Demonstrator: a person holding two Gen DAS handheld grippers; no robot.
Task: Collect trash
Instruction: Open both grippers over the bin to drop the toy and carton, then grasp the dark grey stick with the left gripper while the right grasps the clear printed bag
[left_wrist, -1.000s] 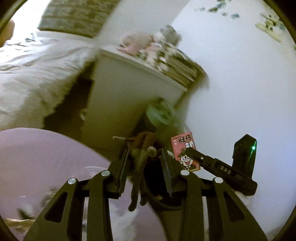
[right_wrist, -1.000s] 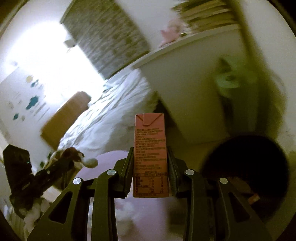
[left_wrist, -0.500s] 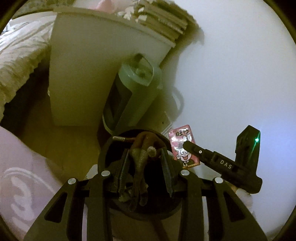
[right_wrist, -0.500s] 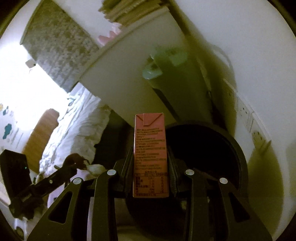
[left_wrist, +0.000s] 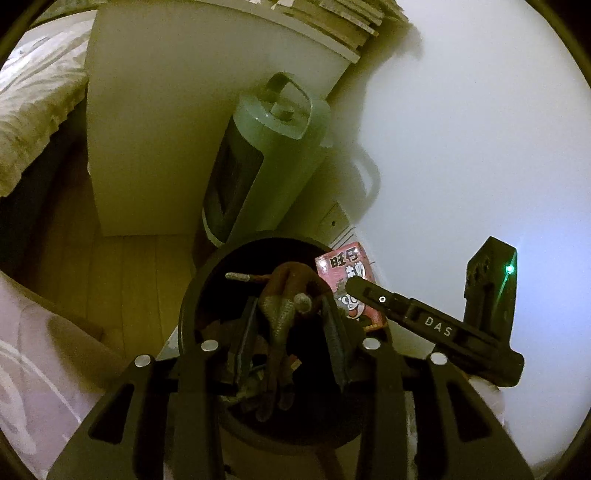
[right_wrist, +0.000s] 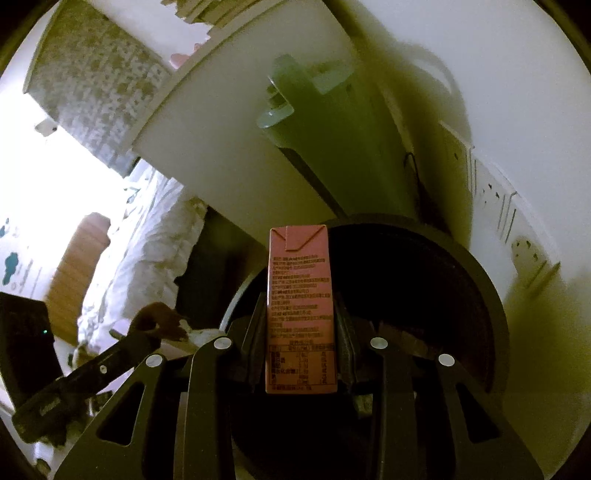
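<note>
Over the black bin: left gripper clamped on a brown banana peel, right gripper on a pink drink carton; best opened squarely above the mouth.

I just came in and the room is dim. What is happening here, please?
A person is collecting trash with two hand-held tongs. The left tongs grip a brown banana peel, and the right tongs grip a pink drink carton. Both are held over the open black trash bin on the floor; nothing is dropped yet.
</note>
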